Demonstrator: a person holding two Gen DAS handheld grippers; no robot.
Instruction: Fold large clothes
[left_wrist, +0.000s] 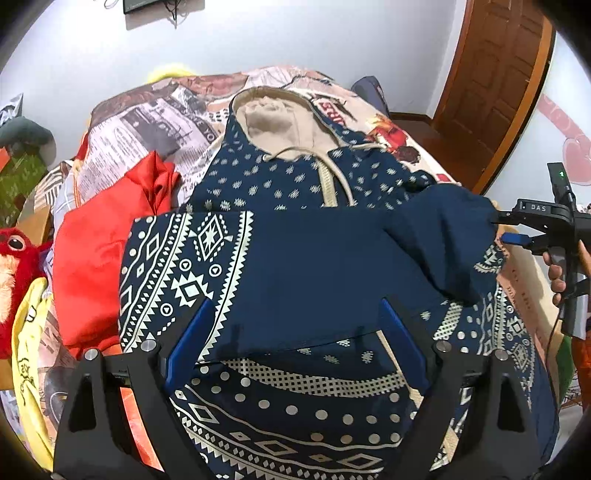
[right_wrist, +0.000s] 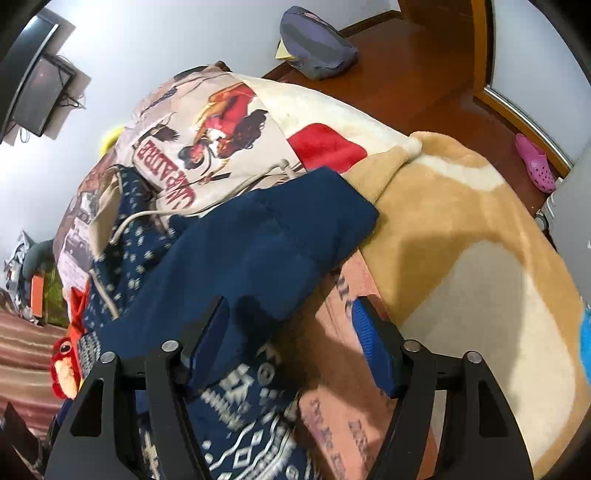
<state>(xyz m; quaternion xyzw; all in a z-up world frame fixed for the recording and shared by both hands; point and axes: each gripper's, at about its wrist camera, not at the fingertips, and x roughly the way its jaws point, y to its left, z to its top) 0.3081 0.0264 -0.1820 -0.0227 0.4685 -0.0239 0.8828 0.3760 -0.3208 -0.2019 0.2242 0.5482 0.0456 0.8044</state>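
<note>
A navy hoodie (left_wrist: 314, 258) with white geometric print lies on the bed, its beige-lined hood (left_wrist: 273, 122) at the far end and its left side folded inward. My left gripper (left_wrist: 295, 306) hovers open and wide over the lower body of the hoodie, with nothing between its blue pads. The plain navy sleeve (left_wrist: 443, 229) lies folded across the chest. My right gripper (left_wrist: 504, 229) sits at the sleeve's cuff with its jaws apart. In the right wrist view the right gripper (right_wrist: 291, 302) stands open above the sleeve (right_wrist: 277, 240), pads not pressing on the cloth.
A red garment (left_wrist: 103, 258), a yellow one (left_wrist: 29, 332) and a red plush toy (left_wrist: 14, 251) lie left of the hoodie. The printed bedspread (left_wrist: 147, 122) and a tan blanket (right_wrist: 461, 258) cover the bed. A person's hand (left_wrist: 557, 273) holds the right gripper. A wooden door (left_wrist: 498, 74) stands at the back right.
</note>
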